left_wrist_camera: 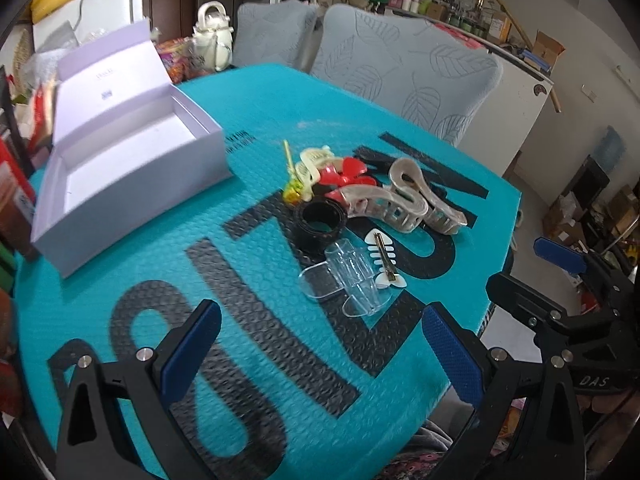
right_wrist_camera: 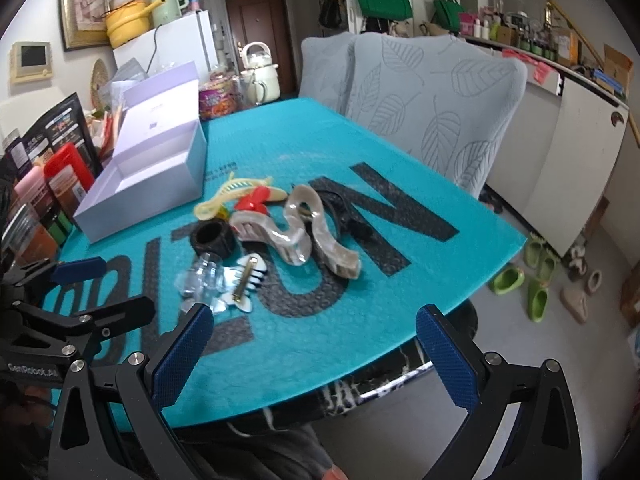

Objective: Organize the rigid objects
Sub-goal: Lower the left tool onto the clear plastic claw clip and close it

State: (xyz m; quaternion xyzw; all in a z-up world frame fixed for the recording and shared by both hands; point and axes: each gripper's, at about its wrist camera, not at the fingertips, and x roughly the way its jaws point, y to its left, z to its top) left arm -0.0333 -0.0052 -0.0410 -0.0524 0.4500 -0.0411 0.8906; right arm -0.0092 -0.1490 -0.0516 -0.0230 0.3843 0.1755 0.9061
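A heap of hair accessories lies mid-table: a large pearly wavy claw clip (left_wrist_camera: 404, 200) (right_wrist_camera: 298, 230), a red clip (left_wrist_camera: 348, 174) (right_wrist_camera: 256, 202), a cream claw clip (left_wrist_camera: 310, 164) (right_wrist_camera: 232, 192), a black ring-shaped band (left_wrist_camera: 318, 222) (right_wrist_camera: 212, 240), a clear plastic clip (left_wrist_camera: 346, 280) (right_wrist_camera: 204, 276) and a white fishbone barrette (left_wrist_camera: 386, 260) (right_wrist_camera: 248, 276). An open, empty lilac box (left_wrist_camera: 128, 160) (right_wrist_camera: 148, 184) sits to their left. My left gripper (left_wrist_camera: 320, 356) and right gripper (right_wrist_camera: 314, 356) hover open near the table's front, holding nothing.
The table wears a teal bubble mailer (left_wrist_camera: 260, 112) with large black letters. Two grey leaf-patterned chair backs (left_wrist_camera: 400, 72) stand behind it. Bottles and packets (right_wrist_camera: 52, 192) crowd the left edge. Slippers (right_wrist_camera: 536, 276) lie on the floor at right.
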